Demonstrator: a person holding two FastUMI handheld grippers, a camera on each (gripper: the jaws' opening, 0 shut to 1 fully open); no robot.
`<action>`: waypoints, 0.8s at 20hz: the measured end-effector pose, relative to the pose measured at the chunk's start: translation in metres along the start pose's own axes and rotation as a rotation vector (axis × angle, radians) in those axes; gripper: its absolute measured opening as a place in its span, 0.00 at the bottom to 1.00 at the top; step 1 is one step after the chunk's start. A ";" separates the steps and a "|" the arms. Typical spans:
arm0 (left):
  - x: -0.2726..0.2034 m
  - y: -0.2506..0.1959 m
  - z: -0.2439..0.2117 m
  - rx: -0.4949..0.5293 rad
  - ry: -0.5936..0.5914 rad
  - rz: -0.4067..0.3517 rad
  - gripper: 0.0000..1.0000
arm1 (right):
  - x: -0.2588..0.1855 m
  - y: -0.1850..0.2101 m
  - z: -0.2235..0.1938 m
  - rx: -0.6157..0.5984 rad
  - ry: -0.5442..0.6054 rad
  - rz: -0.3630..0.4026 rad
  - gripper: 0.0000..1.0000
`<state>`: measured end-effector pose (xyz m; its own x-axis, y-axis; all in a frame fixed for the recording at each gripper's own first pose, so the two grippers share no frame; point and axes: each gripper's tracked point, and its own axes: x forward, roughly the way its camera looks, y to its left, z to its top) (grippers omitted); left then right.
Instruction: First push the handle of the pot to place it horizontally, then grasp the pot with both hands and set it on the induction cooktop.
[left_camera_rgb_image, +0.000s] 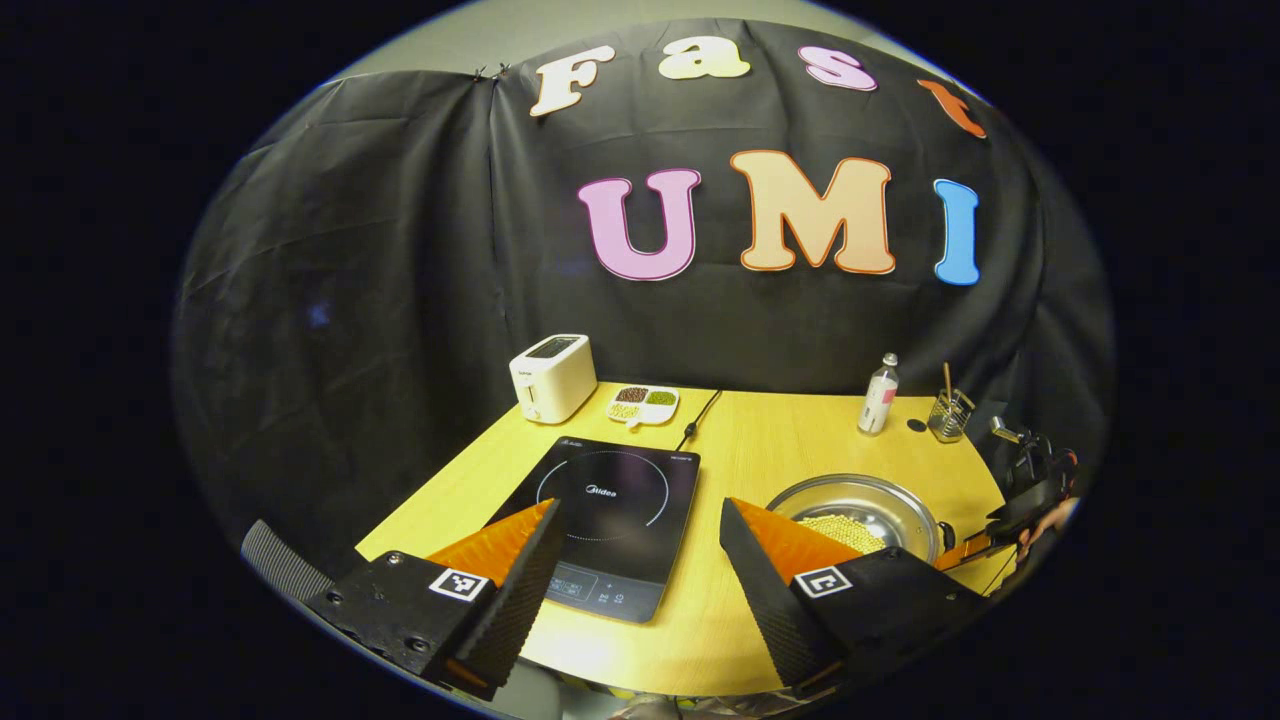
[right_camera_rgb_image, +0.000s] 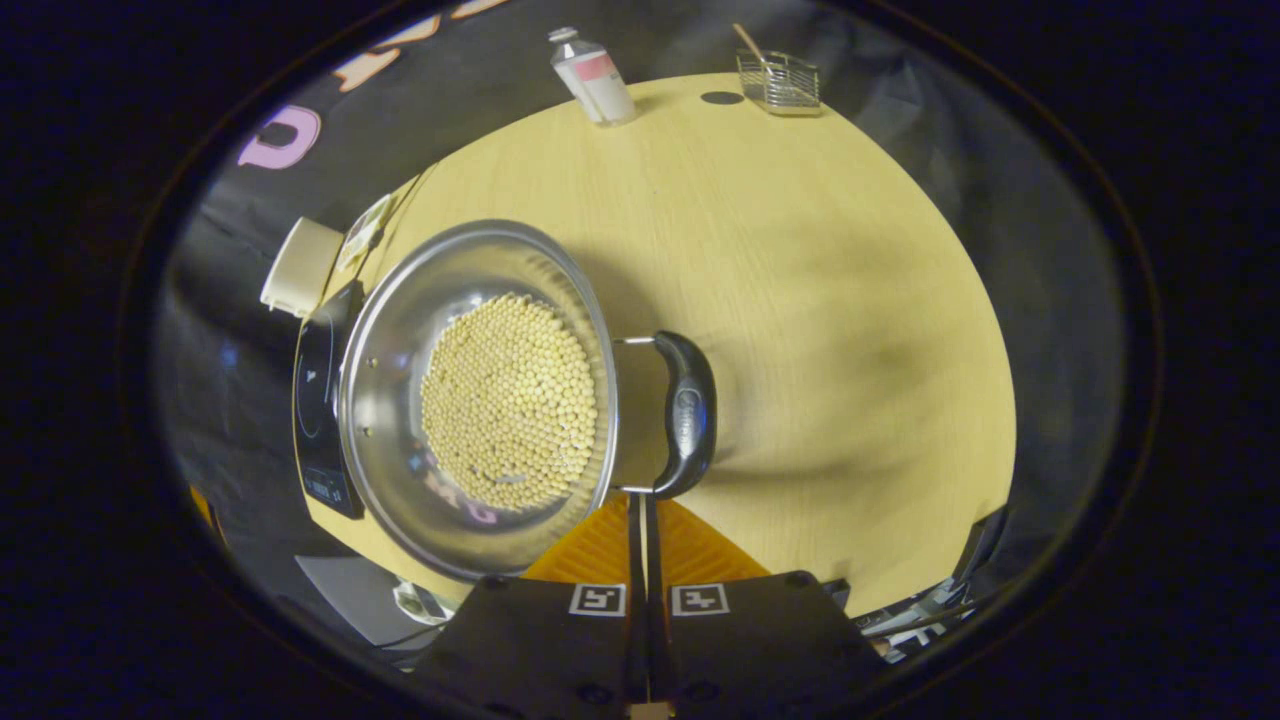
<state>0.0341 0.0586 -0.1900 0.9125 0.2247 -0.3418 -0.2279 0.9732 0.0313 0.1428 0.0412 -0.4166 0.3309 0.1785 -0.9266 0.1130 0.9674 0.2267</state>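
Note:
A steel pot (right_camera_rgb_image: 400, 330) with yellow beans (right_camera_rgb_image: 510, 400) in it stands on the wooden table (right_camera_rgb_image: 800, 300). Its black side handle (right_camera_rgb_image: 690, 410) points toward my right gripper (right_camera_rgb_image: 645, 505), which is shut, with its tips touching the handle's near end. In the left gripper view the pot (left_camera_rgb_image: 860, 500) sits right of the black induction cooktop (left_camera_rgb_image: 610, 500), and the right gripper (left_camera_rgb_image: 975, 548) meets it at its right side, held by a hand. My left gripper (left_camera_rgb_image: 640, 510) hovers open over the cooktop's front part with nothing between its fingers.
A white toaster (left_camera_rgb_image: 552, 377) and a divided dish (left_camera_rgb_image: 643, 404) stand behind the cooktop, whose cable (left_camera_rgb_image: 700, 415) runs back. A bottle (left_camera_rgb_image: 878, 397) and a wire holder (left_camera_rgb_image: 950, 412) stand at the far right. Bare tabletop lies right of the pot.

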 end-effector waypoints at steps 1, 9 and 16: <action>0.001 -0.002 -0.001 0.000 0.003 0.005 0.96 | 0.000 0.000 0.003 0.001 0.001 0.009 0.00; 0.017 -0.009 -0.008 -0.008 0.049 0.038 0.96 | 0.002 -0.002 0.015 0.034 0.017 0.063 0.03; 0.050 -0.030 -0.027 -0.026 0.137 -0.027 0.96 | -0.027 -0.025 0.017 0.144 -0.037 0.113 0.79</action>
<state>0.0777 0.0392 -0.2336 0.8638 0.1881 -0.4674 -0.2147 0.9767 -0.0037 0.1475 0.0091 -0.3923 0.3826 0.2751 -0.8820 0.2052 0.9055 0.3715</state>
